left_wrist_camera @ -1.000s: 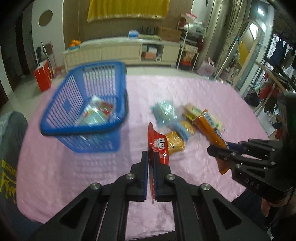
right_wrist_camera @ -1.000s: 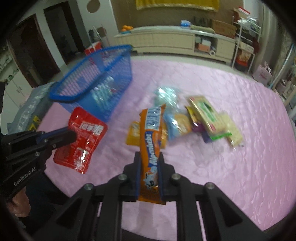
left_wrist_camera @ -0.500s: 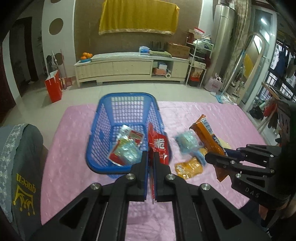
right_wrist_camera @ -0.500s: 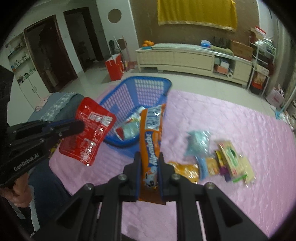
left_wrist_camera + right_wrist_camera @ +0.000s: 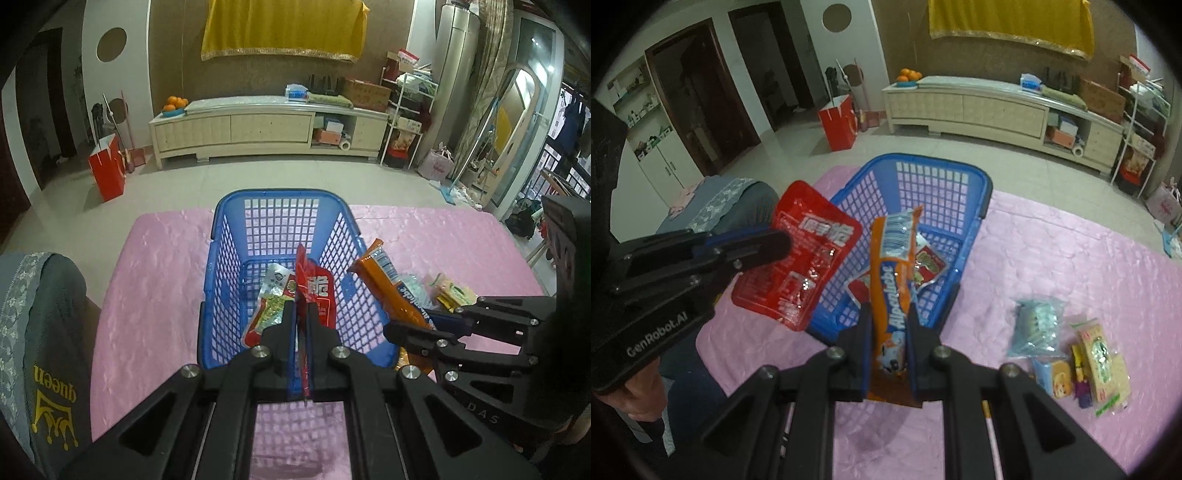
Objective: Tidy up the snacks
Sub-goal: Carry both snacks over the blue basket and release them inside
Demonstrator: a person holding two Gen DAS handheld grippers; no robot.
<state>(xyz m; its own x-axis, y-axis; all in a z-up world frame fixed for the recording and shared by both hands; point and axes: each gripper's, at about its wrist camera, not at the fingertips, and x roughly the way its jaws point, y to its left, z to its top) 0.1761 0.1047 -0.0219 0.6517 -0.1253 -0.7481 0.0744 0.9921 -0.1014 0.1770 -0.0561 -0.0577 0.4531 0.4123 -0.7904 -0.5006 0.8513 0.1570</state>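
Observation:
My left gripper point(image 5: 301, 319) is shut on a red snack pouch point(image 5: 317, 291), held edge-on above the near rim of the blue basket point(image 5: 229, 258). The pouch point(image 5: 805, 258) hangs left of the basket point(image 5: 975, 206) in the right wrist view. My right gripper point(image 5: 888, 325) is shut on an orange Alpenliebe snack pack point(image 5: 892, 273), held upright near the basket's near right corner; it also shows in the left wrist view point(image 5: 391, 284). A red-and-white snack packet point(image 5: 271, 299) lies inside the basket.
Several loose snack packets point(image 5: 1067, 347) lie on the pink tablecloth point(image 5: 1071, 258) right of the basket. A grey chair back point(image 5: 40, 332) stands at the table's left edge. A low cabinet point(image 5: 266, 129) and a red bag point(image 5: 107, 170) stand across the floor.
Both grippers have moved towards the basket with their snacks. The basket now sits straight ahead of the left gripper, and the red pouch is over its near rim.

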